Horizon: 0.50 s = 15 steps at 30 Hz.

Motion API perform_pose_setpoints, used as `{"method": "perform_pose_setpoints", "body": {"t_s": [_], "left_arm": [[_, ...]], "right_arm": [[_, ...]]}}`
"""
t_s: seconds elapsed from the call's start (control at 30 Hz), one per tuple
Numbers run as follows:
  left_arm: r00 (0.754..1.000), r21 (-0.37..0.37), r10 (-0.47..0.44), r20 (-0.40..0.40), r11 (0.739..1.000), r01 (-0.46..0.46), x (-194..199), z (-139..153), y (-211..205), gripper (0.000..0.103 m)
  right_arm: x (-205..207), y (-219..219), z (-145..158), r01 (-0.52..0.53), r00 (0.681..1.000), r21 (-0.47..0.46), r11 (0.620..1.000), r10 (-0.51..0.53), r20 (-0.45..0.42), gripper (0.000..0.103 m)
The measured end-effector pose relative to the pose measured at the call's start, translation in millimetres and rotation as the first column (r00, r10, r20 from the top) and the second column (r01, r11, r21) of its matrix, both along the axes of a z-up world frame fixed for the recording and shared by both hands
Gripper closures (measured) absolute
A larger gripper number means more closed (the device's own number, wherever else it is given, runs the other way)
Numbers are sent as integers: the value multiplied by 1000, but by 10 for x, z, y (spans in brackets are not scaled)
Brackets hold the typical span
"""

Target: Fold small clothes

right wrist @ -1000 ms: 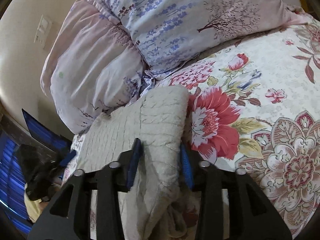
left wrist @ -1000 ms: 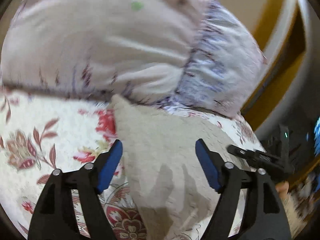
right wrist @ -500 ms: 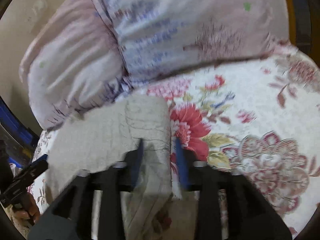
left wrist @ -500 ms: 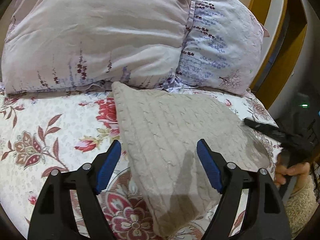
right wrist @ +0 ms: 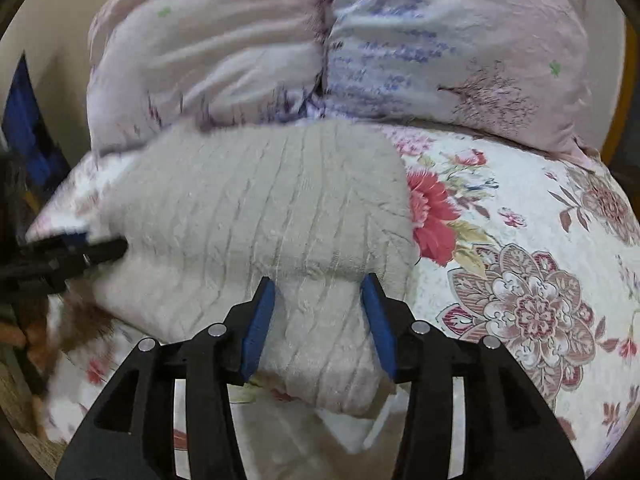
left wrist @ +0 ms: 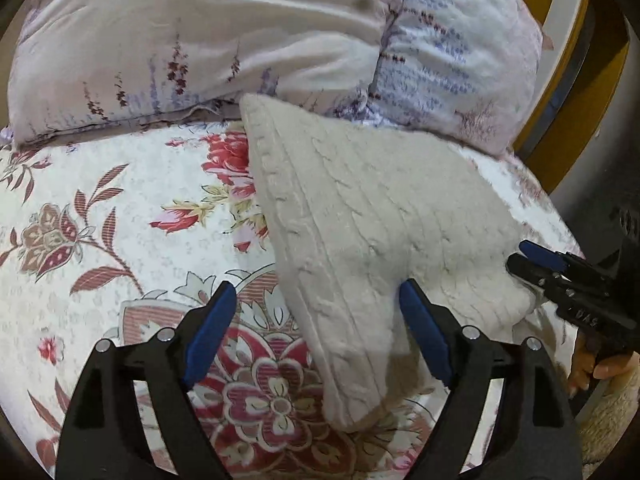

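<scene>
A cream cable-knit garment [left wrist: 360, 216] lies folded on the floral bedspread [left wrist: 100, 208], its far end against the pillows. My left gripper [left wrist: 318, 320] hovers over its near corner; the jaws are opening wide and the pads touch nothing. In the right wrist view the same garment [right wrist: 256, 208] spreads flat. My right gripper [right wrist: 318, 296] hangs over its near edge, jaws opening, knit lying between the pads without being pinched. Each gripper shows in the other's view: the right gripper [left wrist: 526, 258] at the garment's right corner, the left gripper [right wrist: 100, 244] at its left edge.
Two pale flower-print pillows [left wrist: 240, 36] [right wrist: 440, 52] lie across the head of the bed behind the garment. A yellow wooden frame [left wrist: 560, 60] borders the right side in the left wrist view. A hand [left wrist: 592, 364] holds the right gripper there.
My right gripper was shut on the garment's edge; its jaws have spread and released it, and it swung sideways. My left gripper sank toward the bed with jaws a little wider.
</scene>
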<state>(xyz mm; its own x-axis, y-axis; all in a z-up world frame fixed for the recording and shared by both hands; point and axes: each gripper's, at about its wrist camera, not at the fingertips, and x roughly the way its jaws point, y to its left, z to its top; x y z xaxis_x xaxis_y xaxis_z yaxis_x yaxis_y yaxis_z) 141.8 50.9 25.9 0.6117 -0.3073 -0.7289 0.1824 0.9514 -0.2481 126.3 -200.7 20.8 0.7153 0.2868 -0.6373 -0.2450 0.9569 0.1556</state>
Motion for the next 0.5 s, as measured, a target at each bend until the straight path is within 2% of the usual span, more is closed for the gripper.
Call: {"method": "perform_pose_setpoints", "body": {"t_s": [0.07,0.1,0.17,0.23,0.37,0.5], "left_arm": [[999,-4,19,38,1000,-19,-132,50,43,8],[998,-2,25,50,1000,-25,-171,71,57,3],[996,-3,33,79,999,-33,-333,101,93,2],[995,16,65,73,998,-66,-459,94,102,2],[987,80,150,52,985,-154,-600,8,66,2],[994,107,107,4,989,-107,-614,-30,-41,2]], "right_arm": [[-127,-81,73,23,998,26,999,-25,51,19],[-194,-111,105,33,997,27,999,-35,74,15],[-302,-159,138,40,993,27,999,-43,111,7],[-401,-156,108,71,990,-1,998,-70,124,1],[-492,-89,-14,111,987,-69,991,-101,127,1],[-527,-9,-114,139,985,-112,984,-126,117,1]]}}
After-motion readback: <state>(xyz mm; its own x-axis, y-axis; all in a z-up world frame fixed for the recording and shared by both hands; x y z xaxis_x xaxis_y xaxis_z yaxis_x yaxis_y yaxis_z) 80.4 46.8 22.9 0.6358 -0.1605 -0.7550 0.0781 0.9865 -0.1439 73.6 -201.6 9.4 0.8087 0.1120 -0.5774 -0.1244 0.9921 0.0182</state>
